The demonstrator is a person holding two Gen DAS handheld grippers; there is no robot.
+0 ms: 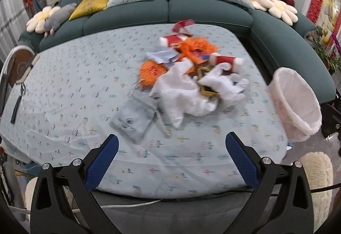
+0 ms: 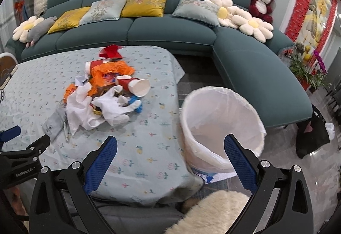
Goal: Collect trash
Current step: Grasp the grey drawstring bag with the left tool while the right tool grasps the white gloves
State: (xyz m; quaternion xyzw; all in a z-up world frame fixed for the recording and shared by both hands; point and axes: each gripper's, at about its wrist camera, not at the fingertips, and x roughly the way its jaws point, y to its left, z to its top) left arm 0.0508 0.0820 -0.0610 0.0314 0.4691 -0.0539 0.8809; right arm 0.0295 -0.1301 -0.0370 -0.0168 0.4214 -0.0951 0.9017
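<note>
Right now both hand-held grippers, left (image 1: pixel 171 144) and right (image 2: pixel 170 145), hover spread wide and empty above the desk (image 2: pixel 136 148). Crumpled trash (image 2: pixel 102 93) lies heaped mid-desk, the lined bin (image 2: pixel 221 127) just beside its edge.

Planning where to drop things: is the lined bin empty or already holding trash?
Looks empty: the bin shows only its white liner inside in the right wrist view.

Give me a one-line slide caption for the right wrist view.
Open right gripper hovers over the table edge, between the trash pile and the lined white bin.
</note>
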